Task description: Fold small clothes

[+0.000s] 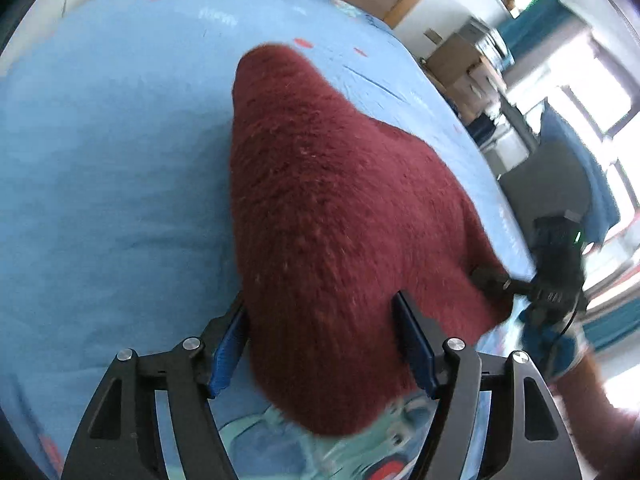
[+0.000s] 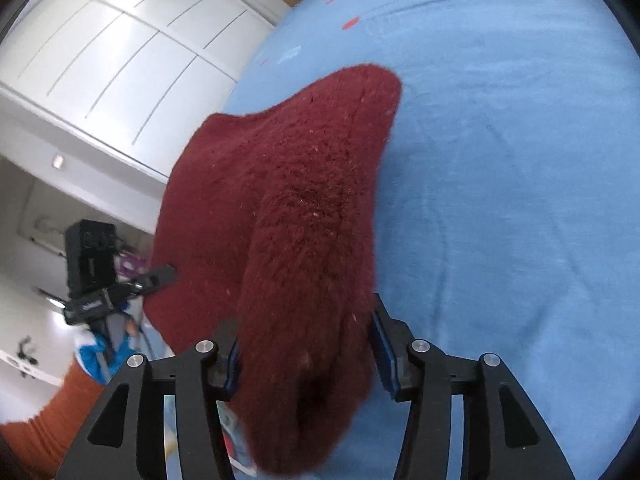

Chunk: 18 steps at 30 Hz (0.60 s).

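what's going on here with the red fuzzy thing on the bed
A person is folding a fuzzy dark red garment over a bed with a light blue sheet, using a hand-held claw in each hand. The left claw has a bunch of the fabric between its blue pads, and the right claw has another bunch the same way. The cloth is stretched between the two and lifted at the claws, with its far end drooping toward the sheet. The fold is not finished yet.

White wardrobe (image 2: 120,52); bright window (image 1: 592,92)

Bedroom at home: bed w/ blue sheet (image 1: 100,140), white wardrobe (image 2: 120,60).
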Each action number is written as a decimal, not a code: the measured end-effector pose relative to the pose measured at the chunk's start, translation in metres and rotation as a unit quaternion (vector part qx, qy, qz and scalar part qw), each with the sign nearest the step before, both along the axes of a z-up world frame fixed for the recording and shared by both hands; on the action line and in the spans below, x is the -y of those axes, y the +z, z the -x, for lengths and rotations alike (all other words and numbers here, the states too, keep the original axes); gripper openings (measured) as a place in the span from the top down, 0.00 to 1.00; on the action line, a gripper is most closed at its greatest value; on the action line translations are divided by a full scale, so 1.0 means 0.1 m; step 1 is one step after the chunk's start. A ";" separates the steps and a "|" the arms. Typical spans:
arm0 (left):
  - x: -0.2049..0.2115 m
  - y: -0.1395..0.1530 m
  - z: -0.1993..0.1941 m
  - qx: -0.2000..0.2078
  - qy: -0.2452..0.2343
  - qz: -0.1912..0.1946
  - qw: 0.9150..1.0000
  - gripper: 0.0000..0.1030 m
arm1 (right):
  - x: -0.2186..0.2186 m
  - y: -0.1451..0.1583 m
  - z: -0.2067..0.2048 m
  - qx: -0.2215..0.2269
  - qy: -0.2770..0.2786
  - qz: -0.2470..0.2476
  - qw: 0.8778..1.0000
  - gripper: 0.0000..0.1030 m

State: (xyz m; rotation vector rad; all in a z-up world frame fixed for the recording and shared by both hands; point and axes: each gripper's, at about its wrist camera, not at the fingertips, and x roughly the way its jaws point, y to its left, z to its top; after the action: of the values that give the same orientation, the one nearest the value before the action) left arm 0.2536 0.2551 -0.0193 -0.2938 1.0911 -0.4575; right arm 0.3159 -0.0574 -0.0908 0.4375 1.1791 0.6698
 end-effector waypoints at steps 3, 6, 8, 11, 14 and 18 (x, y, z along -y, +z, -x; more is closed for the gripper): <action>0.06 0.07 0.21 0.021 -0.022 -0.042 0.999 0.37 | 0.16 0.06 0.04 0.014 -0.005 0.040 0.999 0.45; 0.25 -0.07 0.26 0.021 -0.025 -0.073 0.997 0.35 | 0.09 0.06 0.04 0.017 -0.004 0.073 0.997 0.45; 0.36 -0.21 0.30 0.029 -0.032 -0.101 0.994 0.32 | -0.04 0.04 0.01 0.023 -0.003 0.103 0.994 0.45; 0.49 -0.28 0.29 0.032 -0.018 -0.104 0.994 0.27 | -0.06 -0.07 0.05 0.022 -0.024 0.106 0.994 0.45; 0.32 -0.32 0.32 0.028 -0.001 -0.084 0.996 0.27 | -0.05 -0.07 0.14 0.033 -0.021 0.127 0.991 0.45; 0.19 -0.17 0.36 0.038 0.012 -0.084 0.996 0.27 | 0.02 -0.01 0.31 0.037 -0.018 0.153 0.987 0.45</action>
State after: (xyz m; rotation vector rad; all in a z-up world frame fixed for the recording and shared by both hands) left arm 0.2171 0.2359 -0.0362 -0.1409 1.0430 -0.3504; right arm 0.2848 -0.0598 -0.0920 0.1734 1.1772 0.4594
